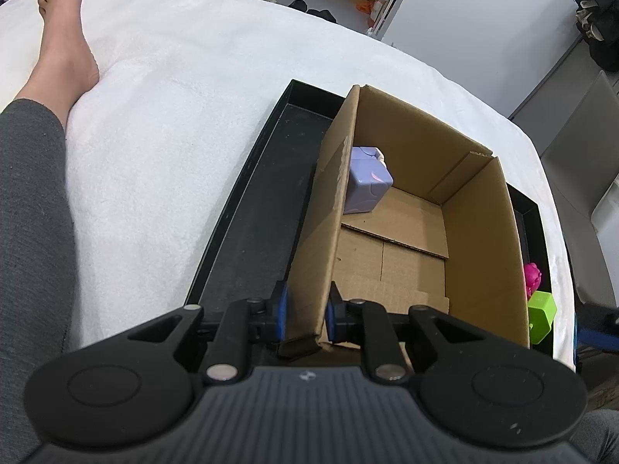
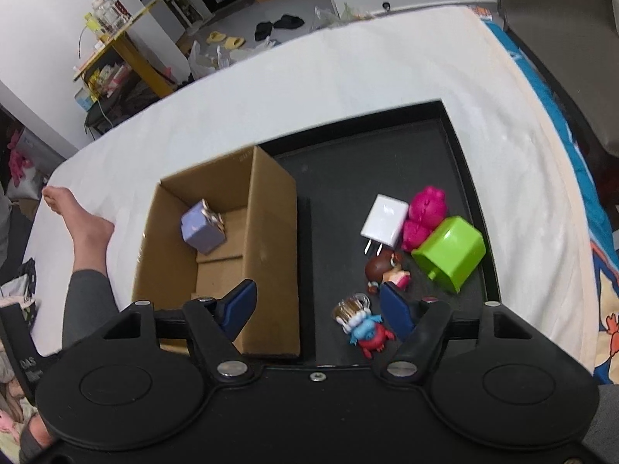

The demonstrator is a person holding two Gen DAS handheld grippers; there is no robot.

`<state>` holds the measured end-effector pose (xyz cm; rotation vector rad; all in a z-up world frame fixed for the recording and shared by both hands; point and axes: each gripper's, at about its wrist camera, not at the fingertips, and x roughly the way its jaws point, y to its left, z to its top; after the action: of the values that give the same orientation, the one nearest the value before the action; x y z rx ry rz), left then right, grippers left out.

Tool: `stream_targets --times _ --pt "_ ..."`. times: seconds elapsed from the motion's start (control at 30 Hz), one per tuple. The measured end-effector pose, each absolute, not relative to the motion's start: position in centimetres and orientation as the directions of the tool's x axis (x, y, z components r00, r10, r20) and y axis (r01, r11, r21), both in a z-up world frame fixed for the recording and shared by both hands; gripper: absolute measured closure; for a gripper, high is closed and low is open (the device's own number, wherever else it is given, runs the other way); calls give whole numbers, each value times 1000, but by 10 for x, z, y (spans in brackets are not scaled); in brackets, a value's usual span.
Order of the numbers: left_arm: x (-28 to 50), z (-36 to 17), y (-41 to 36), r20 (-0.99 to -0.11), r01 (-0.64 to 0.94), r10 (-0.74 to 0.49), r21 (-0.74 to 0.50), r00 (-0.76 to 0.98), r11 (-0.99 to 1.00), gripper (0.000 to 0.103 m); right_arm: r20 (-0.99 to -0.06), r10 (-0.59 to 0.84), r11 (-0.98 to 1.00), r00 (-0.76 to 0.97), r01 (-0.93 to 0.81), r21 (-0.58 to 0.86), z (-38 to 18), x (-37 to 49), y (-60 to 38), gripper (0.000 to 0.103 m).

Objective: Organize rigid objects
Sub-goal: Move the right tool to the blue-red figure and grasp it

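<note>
Left wrist view: the left tongs (image 1: 305, 319) are clamped on the near-left wall of the cardboard box (image 1: 479, 232). The box stands in a black tray (image 1: 251, 232) on a white-covered bed (image 1: 162, 116). Inside the box, a lilac cube (image 1: 365, 181) rests against the left wall.

Right wrist view: the right tongs (image 2: 317, 309) are spread apart above the tray, gripping nothing. On the tray floor beside the box lie a white charger (image 2: 385, 222), a pink figure (image 2: 423, 212), a green block (image 2: 450, 253), a brown-haired figurine (image 2: 387, 268) and a blue-and-red toy (image 2: 365, 328).
</note>
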<state>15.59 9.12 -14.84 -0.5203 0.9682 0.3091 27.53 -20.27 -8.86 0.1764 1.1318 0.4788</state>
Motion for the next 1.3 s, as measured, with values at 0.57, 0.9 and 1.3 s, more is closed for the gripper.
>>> stream_targets --times 0.57,0.9,1.3 --pt "157 -150 94 -837 -458 2 -297 547 838 85 -904 363 906 226 -311 287 -148 282 -177 62" --pt "157 -152 95 -838 -459 2 -296 545 838 85 -941 264 912 210 -371 173 -171 287 -164 74" --pt "155 -151 92 -837 -462 16 -287 548 839 85 -943 289 936 166 -255 242 -179 283 -180 81"
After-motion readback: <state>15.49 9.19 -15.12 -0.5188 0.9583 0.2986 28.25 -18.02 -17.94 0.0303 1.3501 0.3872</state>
